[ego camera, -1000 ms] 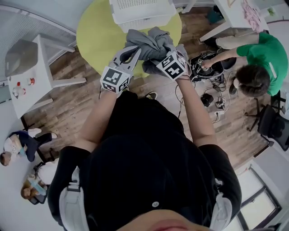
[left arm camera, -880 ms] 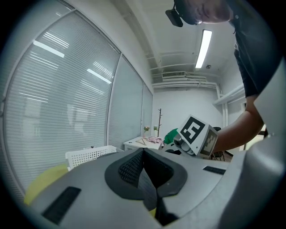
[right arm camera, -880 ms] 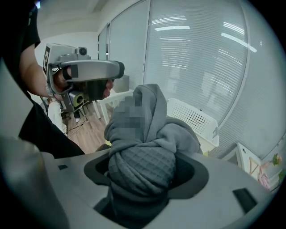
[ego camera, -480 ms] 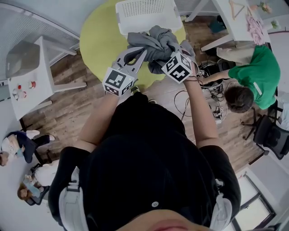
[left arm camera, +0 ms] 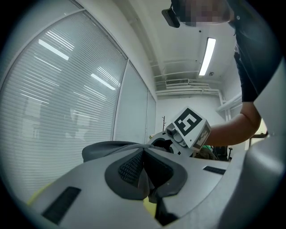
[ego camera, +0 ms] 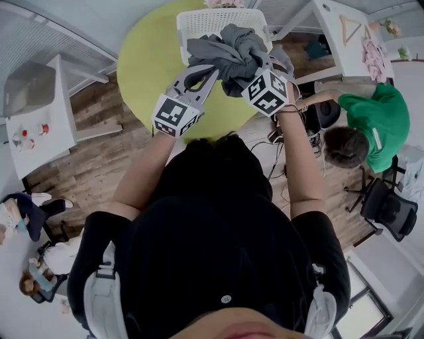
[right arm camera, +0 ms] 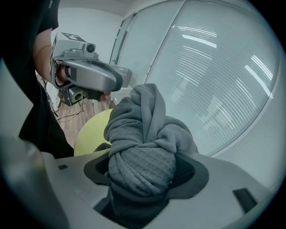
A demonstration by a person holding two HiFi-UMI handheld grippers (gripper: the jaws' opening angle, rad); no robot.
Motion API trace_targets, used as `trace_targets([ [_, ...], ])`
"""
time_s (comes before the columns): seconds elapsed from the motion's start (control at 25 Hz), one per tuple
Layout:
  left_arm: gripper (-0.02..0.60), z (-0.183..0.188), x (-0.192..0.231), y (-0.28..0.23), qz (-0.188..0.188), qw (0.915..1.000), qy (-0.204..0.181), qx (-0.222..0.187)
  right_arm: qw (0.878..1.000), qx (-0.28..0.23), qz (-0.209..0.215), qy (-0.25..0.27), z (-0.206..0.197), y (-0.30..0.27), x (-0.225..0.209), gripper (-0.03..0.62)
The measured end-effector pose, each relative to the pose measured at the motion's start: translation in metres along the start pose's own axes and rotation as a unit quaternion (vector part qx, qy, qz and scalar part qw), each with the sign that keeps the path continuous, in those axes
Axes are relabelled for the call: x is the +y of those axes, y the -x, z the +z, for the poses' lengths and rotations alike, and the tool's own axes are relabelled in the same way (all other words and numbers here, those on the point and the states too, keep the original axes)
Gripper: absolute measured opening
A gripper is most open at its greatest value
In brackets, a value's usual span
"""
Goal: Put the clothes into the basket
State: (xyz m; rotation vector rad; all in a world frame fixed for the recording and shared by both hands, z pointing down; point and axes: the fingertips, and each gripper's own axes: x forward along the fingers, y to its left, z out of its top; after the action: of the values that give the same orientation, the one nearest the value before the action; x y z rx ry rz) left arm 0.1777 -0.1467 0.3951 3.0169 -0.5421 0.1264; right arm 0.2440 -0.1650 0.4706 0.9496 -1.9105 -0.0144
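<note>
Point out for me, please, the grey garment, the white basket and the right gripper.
grey garment (ego camera: pixel 228 53): head view, on the bunched middle of the cloth.
white basket (ego camera: pixel 199 21): head view, on its perforated wall.
right gripper (right arm camera: pixel 143 179): right gripper view, midway between its jaws, which clamp the garment.

Two grippers (ego camera: pixel 197 73) (ego camera: pixel 255 66), one clothes bundle (ego camera: pixel 228 53), one basket (ego camera: pixel 199 25).

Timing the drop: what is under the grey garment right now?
The white basket lies below the grey garment, which overlaps its near side in the head view. The garment covers much of the basket's inside, so any contents can't be seen.
</note>
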Motion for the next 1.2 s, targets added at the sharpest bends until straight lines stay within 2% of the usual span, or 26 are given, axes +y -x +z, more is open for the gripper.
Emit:
trace_targets([
  [0.24,0.009,-0.004,0.028,-0.03,0.041,0.9991,0.004,0.001,0.998,-0.003,0.01,0.068,-0.003,-0.026,-0.046,0.336],
  [0.6,0.009,-0.026,0.081,-0.054,0.136,0.9898,0.014,0.04,0.984,-0.019,0.075,0.16,-0.003,-0.099,-0.074,0.337],
  [0.84,0.009,-0.041,0.108,-0.068,0.191,0.9799,0.029,0.048,0.971,-0.029,0.133,0.196,-0.007,-0.146,-0.075,0.337],
  [1.2,0.009,-0.059,0.124,-0.07,0.249,0.9651,0.051,0.062,0.955,-0.02,0.199,0.221,-0.027,-0.2,-0.06,0.339],
])
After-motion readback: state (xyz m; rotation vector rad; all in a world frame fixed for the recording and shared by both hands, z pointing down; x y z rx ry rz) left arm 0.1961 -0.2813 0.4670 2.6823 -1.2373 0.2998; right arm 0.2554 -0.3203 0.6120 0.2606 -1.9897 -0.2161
